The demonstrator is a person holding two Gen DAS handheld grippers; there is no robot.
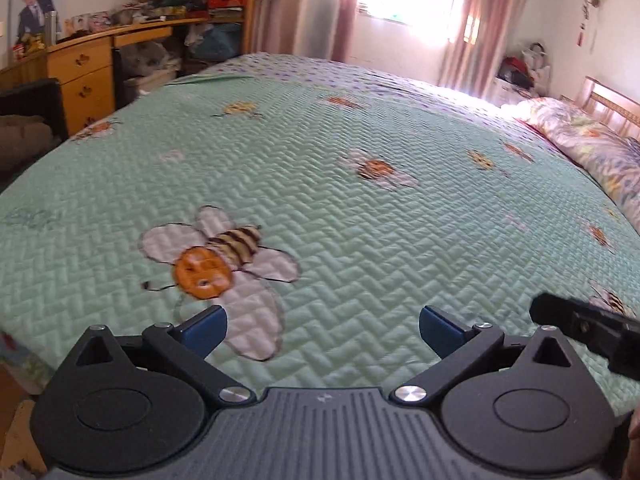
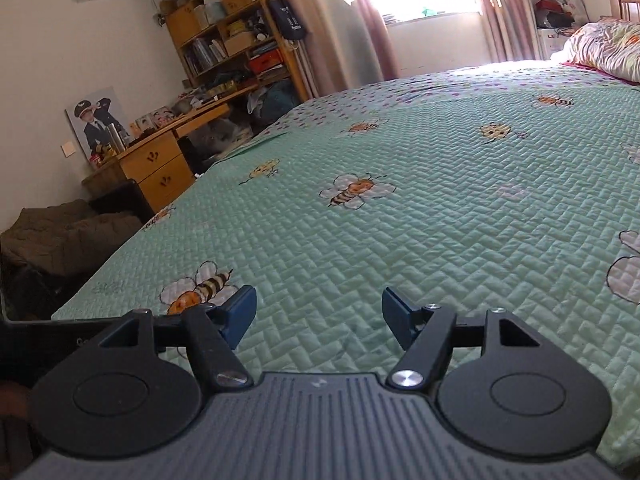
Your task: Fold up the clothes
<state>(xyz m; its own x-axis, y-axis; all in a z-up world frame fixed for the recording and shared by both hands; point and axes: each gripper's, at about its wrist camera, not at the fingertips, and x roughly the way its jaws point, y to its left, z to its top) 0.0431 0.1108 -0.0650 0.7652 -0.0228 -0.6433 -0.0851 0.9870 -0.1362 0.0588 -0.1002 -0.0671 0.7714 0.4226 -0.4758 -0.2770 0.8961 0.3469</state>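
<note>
Both grippers hang over the bed with nothing in them: the left gripper (image 1: pixel 323 334) has its blue pads spread wide, the right gripper (image 2: pixel 319 322) has its pads apart as well, somewhat less wide, and between each pair only the green quilt (image 1: pixel 360 208) shows. No clothes are visible in either view, so I cannot say where the garment to be folded lies; it must be outside what the cameras see (the dark heap on the floor (image 2: pixel 60 236) beside the bed might be cloth, but it is too unclear to call it clothing). My judgement is that the step in hand is to find and fetch a garment, or that a fold is finished and the next piece is needed. To do it well, I would keep the pads apart as they are and lower each one onto a single edge or corner of the fabric, not onto a bunch. The two grippers should take hold well apart, so that the cloth hangs flat. The open middle of the quilt is a good place to spread it, away from the flowered duvet (image 1: pixel 592 140) at the head of the bed. At the right edge of the left view a black part of the other tool (image 1: pixel 588 332) is near, so the two should avoid knocking together.
</note>
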